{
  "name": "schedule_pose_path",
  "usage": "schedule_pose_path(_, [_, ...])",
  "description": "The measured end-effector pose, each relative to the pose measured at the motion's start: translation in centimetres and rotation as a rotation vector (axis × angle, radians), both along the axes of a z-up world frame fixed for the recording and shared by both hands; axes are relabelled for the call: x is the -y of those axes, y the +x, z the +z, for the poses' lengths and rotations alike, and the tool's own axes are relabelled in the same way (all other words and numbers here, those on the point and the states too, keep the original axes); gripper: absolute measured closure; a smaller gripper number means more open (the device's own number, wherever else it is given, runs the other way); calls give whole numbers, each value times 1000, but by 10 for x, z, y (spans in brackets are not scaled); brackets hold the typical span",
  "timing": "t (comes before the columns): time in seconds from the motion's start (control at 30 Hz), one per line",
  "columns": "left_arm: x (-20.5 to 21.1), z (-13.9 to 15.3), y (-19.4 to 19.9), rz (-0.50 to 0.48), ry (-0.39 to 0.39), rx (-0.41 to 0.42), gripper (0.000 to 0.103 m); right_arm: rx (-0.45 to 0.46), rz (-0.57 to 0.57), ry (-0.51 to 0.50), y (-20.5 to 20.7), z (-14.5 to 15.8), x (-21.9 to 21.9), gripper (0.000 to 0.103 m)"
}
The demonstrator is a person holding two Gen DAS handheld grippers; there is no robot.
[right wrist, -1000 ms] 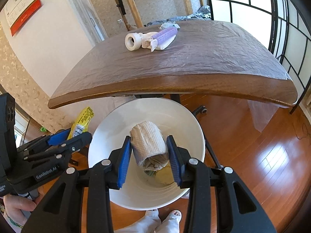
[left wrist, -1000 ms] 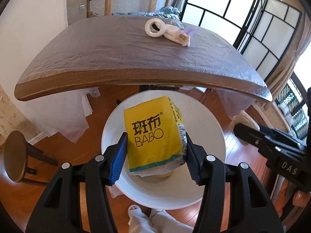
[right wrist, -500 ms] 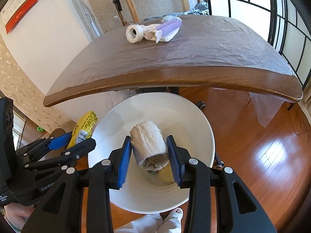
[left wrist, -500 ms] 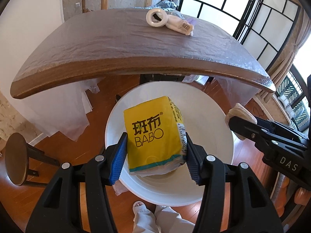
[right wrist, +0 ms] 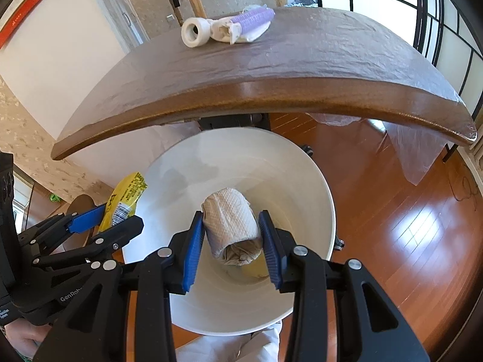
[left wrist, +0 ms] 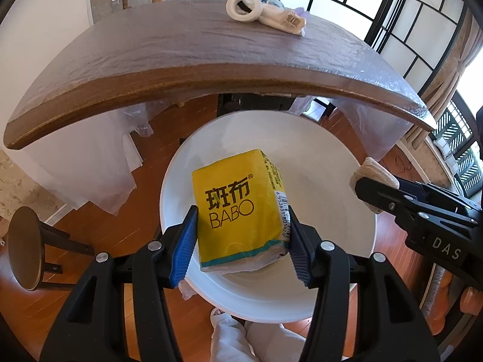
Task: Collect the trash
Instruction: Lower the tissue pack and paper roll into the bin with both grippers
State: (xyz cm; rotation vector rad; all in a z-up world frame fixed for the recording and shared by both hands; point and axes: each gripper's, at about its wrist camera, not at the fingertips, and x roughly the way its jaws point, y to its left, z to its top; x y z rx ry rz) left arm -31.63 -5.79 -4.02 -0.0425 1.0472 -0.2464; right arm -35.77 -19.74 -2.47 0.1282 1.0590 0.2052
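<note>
Fingers (right wrist: 193, 247) – paper wad (right wrist: 232, 223) over bin (right wrist: 302, 175)

Bin (left wrist: 338, 163) under my jaws, before table (left wrist: 181, 57); tissue pack (left wrist: 241, 208) left, paper wad (right wrist: 232, 226) right; tape roll (left wrist: 243, 7) on table's far side.

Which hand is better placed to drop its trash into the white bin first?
Right, probably. The right gripper holds the paper wad over the middle of the white bin, while the left gripper's yellow tissue pack hangs nearer the rim.

Open white bin (left wrist: 356, 181) mouth below, table edge (left wrist: 211, 86) just ahead.
</note>
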Motion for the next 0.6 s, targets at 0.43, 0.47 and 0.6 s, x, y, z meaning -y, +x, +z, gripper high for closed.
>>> schedule_pose_path(0.43, [-2,-17,8,-25,22,-37,47,-41,-22,1,8,-18,0,66])
schedule_pose_path(0.47, [-2,-18,9,-27,24,-39,47,-43,-23,0,8,-18,0,66])
schedule_pose_path(0.6, [-1,-21,10,-34,28,-43,47,-53,-29,-3,9,-21,-1,66])
